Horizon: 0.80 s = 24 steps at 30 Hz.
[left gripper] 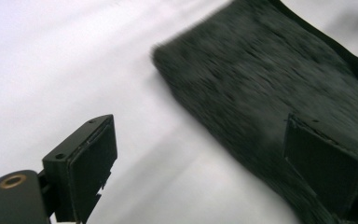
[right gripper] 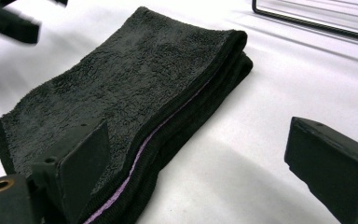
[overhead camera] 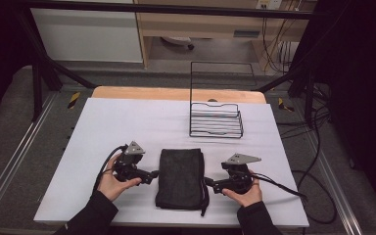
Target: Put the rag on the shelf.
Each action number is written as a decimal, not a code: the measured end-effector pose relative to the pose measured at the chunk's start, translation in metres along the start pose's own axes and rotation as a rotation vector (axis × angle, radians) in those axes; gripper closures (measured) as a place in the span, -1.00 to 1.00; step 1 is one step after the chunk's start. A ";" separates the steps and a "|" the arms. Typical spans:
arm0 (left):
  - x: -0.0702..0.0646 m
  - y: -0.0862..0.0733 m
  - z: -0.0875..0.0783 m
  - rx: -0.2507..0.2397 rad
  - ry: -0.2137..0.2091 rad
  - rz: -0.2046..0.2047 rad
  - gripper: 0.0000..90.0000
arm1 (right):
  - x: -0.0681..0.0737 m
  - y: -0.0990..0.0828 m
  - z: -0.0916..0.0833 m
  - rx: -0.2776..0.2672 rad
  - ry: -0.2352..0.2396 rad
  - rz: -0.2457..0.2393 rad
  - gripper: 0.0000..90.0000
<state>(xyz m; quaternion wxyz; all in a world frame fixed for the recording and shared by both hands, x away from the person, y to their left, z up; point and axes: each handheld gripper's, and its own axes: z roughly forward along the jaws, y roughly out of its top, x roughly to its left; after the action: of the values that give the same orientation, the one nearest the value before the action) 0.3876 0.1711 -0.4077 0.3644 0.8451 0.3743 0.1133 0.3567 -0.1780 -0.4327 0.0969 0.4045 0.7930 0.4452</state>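
Your tabletop (overhead camera: pixel 127 122) is a broad white sheet over a wooden board, set inside a dark metal frame with cables trailing off to your right and pale cabinets beyond. Toward the far right of it stands a black wire rack (overhead camera: pixel 216 120), well apart from your work. Nearer to you, roughly at the middle of the front half, lies the folded black towel (overhead camera: pixel 181 177), a neat stack of several layers with a thin purple line of stitching along the edge that the right gripper view shows. Expect it to be light, soft and floppy: the terry pile should give the pads good friction, but the layers will likely slide over one another and sag if you lift from one side alone. A sound choice seems to be pinching through the whole stack at its long edges, one side each. Your left hand-held gripper (overhead camera: pixel 152 175) sits just beside the towel's left edge, pointing inward, its jaws standing wide apart with nothing between them. Your right hand-held gripper (overhead camera: pixel 211 184) mirrors it at the right edge, jaws likewise spread and empty. Both forearms come in low from the front, wrists roughly level, hands wrapped around the grips.
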 end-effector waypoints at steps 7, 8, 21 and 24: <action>0.011 0.019 0.011 -0.030 0.050 -0.016 -0.73 | 0.000 0.000 0.000 -0.003 -0.009 -0.007 -0.85; 0.011 0.022 0.013 -0.030 0.056 -0.013 -0.72 | 0.000 0.000 0.000 -0.002 -0.009 -0.007 -0.85; 0.023 0.034 0.050 -0.024 0.073 -0.066 -0.32 | 0.000 -0.002 0.002 0.015 -0.022 -0.014 -0.83; 0.025 0.033 0.057 -0.005 0.066 -0.082 -0.20 | 0.000 -0.002 0.003 0.018 -0.023 -0.018 -0.83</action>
<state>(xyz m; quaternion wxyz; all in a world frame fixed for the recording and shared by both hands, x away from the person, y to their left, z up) 0.4497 0.1441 -0.4267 0.3584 0.8240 0.4201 0.1269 0.3568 -0.1767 -0.4358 0.1062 0.4032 0.7994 0.4325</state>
